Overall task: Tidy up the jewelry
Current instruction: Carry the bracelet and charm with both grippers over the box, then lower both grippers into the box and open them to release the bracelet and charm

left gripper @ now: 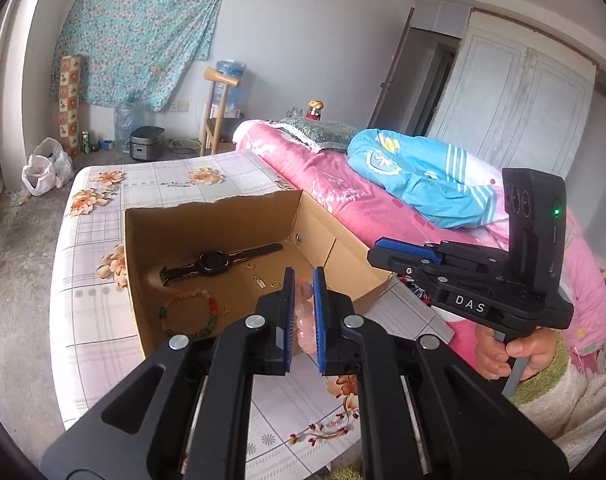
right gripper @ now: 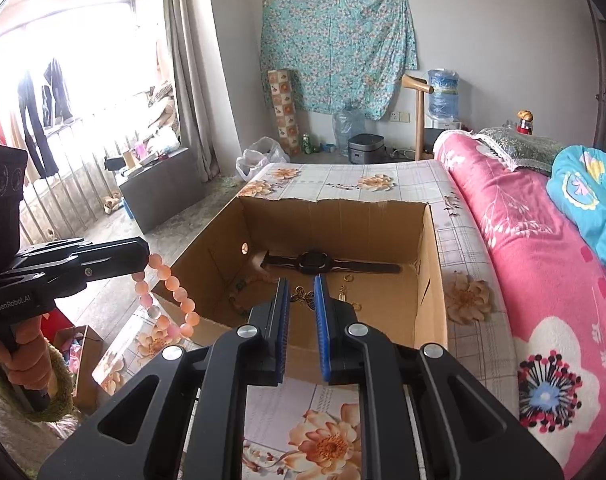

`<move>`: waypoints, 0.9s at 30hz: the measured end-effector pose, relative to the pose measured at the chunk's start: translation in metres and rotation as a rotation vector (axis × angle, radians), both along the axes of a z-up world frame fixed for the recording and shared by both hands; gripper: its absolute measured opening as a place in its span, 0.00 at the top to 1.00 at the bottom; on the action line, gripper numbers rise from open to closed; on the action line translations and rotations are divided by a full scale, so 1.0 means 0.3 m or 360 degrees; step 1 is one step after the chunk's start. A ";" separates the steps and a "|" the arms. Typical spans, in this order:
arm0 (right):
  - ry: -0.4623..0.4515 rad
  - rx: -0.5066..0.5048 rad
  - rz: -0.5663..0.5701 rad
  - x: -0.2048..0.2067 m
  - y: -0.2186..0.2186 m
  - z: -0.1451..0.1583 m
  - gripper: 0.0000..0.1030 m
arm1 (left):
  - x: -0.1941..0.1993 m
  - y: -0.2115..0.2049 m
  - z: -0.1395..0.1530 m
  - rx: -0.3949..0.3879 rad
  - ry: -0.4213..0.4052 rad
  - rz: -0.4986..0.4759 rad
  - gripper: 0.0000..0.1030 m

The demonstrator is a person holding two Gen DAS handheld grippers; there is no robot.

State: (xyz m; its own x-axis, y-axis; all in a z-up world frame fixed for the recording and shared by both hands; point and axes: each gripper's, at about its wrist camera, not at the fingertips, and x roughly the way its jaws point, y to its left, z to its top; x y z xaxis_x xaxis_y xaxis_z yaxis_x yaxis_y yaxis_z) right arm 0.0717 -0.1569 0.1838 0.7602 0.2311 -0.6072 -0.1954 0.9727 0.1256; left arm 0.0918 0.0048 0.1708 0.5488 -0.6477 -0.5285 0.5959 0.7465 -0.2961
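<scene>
Pink bead bracelet dangling from left hand-held gripper

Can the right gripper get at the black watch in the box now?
Probably yes: the box is open on top, nothing covers the watch, and the right gripper looks empty.

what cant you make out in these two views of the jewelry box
1. Left wrist view: the pink bead bracelet in the left hand-held gripper is mostly hidden by its fingers.
2. Both views: the small gold pieces in the cardboard box are too small to identify.
3. Right wrist view: the box's near floor is hidden behind the right hand-held gripper.
</scene>
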 end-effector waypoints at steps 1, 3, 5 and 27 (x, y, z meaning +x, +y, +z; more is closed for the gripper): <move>0.0045 -0.0024 0.0017 0.042 -0.006 -0.002 0.88 | 0.036 -0.009 -0.006 -0.0007 0.0038 -0.0005 0.92; 0.0120 -0.0069 0.0041 0.118 -0.016 -0.016 0.88 | 0.108 -0.036 -0.033 0.0002 0.0118 -0.0019 0.92; 0.0239 -0.0110 0.0076 0.206 -0.027 -0.048 0.88 | 0.182 -0.063 -0.076 0.0027 0.0235 -0.0024 0.92; 0.0128 0.0083 -0.0208 0.334 -0.326 -0.001 0.64 | 0.383 -0.163 -0.321 0.0260 0.0689 -0.0007 0.92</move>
State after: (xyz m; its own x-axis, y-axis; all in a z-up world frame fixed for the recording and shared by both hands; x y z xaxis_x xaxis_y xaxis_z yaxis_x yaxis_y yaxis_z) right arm 0.1721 -0.2546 0.1836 0.7352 0.1659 -0.6572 -0.0545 0.9809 0.1867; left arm 0.2066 -0.0442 0.0744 0.2524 -0.5388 -0.8038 0.4464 0.8018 -0.3973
